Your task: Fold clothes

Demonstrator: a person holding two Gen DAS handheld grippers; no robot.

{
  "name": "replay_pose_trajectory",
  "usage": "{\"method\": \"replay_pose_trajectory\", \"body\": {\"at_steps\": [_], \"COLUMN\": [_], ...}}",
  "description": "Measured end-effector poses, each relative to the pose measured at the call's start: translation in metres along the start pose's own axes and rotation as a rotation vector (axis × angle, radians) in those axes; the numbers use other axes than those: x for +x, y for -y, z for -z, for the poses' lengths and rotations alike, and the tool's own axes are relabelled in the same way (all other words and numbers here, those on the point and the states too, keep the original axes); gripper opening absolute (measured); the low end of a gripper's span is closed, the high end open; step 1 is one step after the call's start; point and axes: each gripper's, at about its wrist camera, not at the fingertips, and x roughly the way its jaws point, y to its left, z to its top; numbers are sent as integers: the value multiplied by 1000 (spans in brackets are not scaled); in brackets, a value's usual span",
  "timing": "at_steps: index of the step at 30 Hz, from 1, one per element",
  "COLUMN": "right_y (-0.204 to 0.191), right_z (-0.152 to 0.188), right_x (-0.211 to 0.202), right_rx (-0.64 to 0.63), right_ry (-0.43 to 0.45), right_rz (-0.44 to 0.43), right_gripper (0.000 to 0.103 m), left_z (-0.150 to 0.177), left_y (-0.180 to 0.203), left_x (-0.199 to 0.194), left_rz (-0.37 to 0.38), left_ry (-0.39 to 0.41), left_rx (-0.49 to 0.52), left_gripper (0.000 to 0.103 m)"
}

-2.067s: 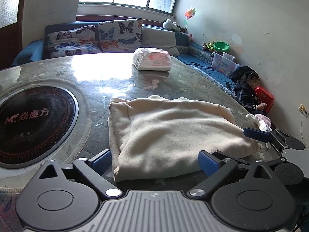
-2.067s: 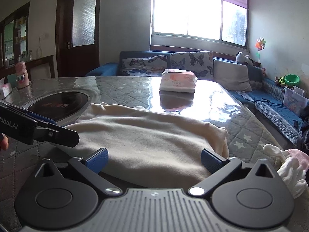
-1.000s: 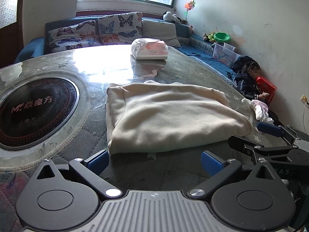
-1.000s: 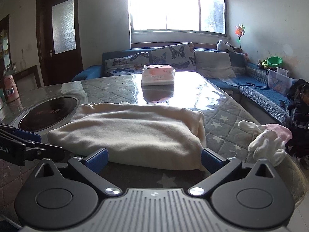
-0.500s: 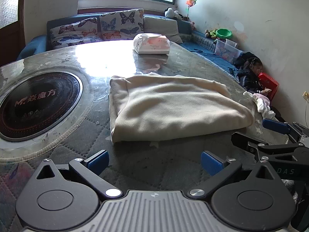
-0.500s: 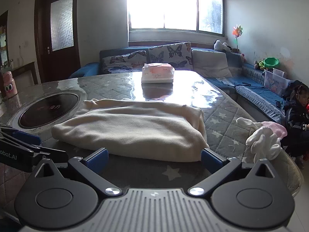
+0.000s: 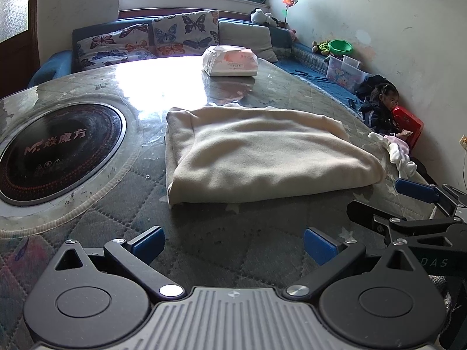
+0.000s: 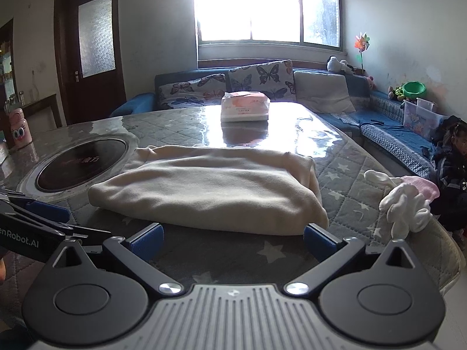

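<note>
A cream garment [image 7: 262, 154] lies folded into a thick rectangle on the quilted table top [image 7: 233, 250]; it also shows in the right wrist view [image 8: 210, 186]. My left gripper [image 7: 233, 240] is open and empty, a short way back from the garment's near edge. My right gripper [image 8: 233, 239] is open and empty, just in front of the garment's near edge. The right gripper also shows at the right of the left wrist view [image 7: 408, 201]. The left gripper shows at the left edge of the right wrist view [image 8: 43, 218].
A round black induction hob [image 7: 55, 151] is set in the table at the left. A pack of tissues [image 7: 230, 61] lies at the far side. Small white and pink clothes [image 8: 408, 201] lie at the table's right edge. A child [image 7: 382, 108] sits by the right wall. A sofa runs behind.
Both grippers have drawn back from the folded garment, which now lies free on the table. Both stay open.
</note>
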Motion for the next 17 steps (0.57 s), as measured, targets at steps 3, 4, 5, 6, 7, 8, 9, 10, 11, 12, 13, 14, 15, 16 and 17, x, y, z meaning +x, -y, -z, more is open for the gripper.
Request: {"method": "replay_pose_trajectory", "body": {"at_steps": [3,4,5,6,7,8,9,10,11,12,13,14,15,16,17], "right_y": [1,1,1,1,2,2,2,2,1,1,1,2,2,1,1], "right_z": [1,1,1,2,2,2,3,3,2,3,3,3,3,3,3], "right_x": [-1,-1,-1,-1,-1,-1,-1,-1,-1,0,0,0,0,1,1], "right_rx": [6,7,8,8,9,10,10,10,10,11,11,11,12,12,12], "right_ry": [1,1,0,-1,-2,-4,-4,-5,-4,-5,-5,-5,-5,-6,-8], "right_rz": [-2,-2,-3,-2,-1,-2,-3,-4,-3,-4,-5,-6,-6,-7,-6], "right_gripper": [103,103,103,103,103,103,103,103,103,103,103,103,103,103,103], "left_z": [1,1,1,1,1,1,1,1,1,2,1,1,1,0,0], "left_y": [0,0,0,0,0,0,0,0,0,0,0,0,-1,-1,0], "left_x": [0,1,1,1,1,1,1,1,1,1,1,1,1,1,2], "left_rz": [7,9,12,14,16,19,19,20,19,19,19,19,19,17,15], "left_ry": [-5,-6,-7,-9,-10,-11,-11,-10,-10,-10,-10,-10,-11,-11,-12], "left_rx": [-6,-9,-11,-13,-16,-18,-20,-21,-23,-26,-26,-27,-27,-27,-25], "left_gripper": [103,103,103,103,103,103,103,103,103,103,103,103,103,103,103]}}
